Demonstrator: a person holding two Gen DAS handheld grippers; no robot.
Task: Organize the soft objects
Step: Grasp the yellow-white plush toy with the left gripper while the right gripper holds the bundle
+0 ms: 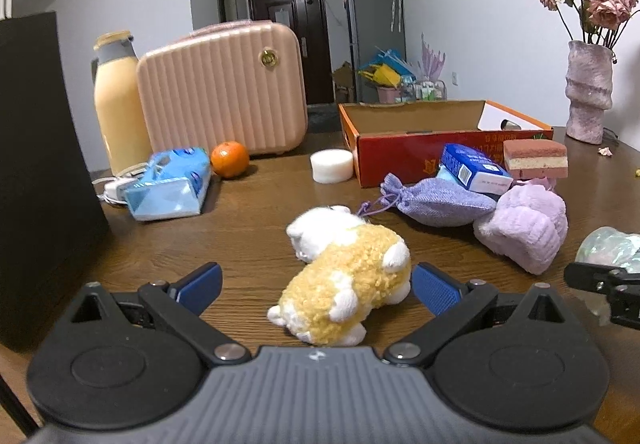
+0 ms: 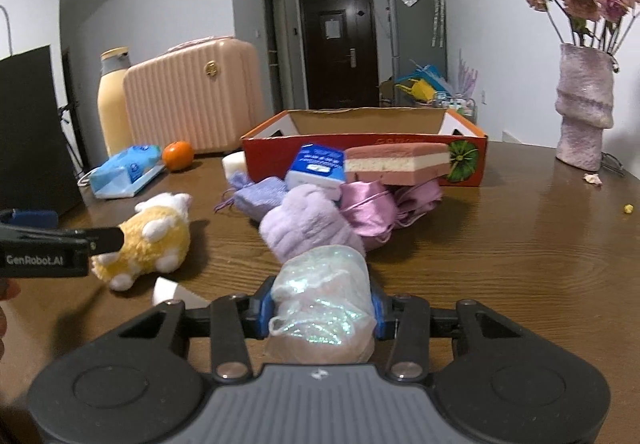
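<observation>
A yellow-and-white plush toy point(image 1: 348, 284) point(image 2: 152, 240) lies on the wooden table point(image 1: 248, 228). My left gripper point(image 1: 316, 288) is open around it, its blue pads on either side, the right pad close to the toy's head. My right gripper point(image 2: 322, 310) is shut on a shimmering translucent pouch point(image 2: 324, 296) point(image 1: 612, 248), a little above the table. Ahead lie a fluffy lilac item point(image 2: 308, 220) point(image 1: 524, 228), a purple drawstring sachet point(image 1: 436, 204), a pink satin bag point(image 2: 372, 204), a blue tissue pack point(image 2: 316, 164) and a pink layered sponge point(image 2: 396, 164). Behind them stands an open red cardboard box point(image 2: 360, 136) point(image 1: 416, 112).
A pink ribbed case point(image 1: 224, 92), a yellow bottle point(image 1: 118, 104), an orange point(image 1: 230, 159), a blue wipes packet point(image 1: 168, 184) and a white round sponge point(image 1: 332, 164) sit at the back left. A tall black bag point(image 1: 36, 164) stands left. A vase of dried roses point(image 2: 584, 108) stands far right.
</observation>
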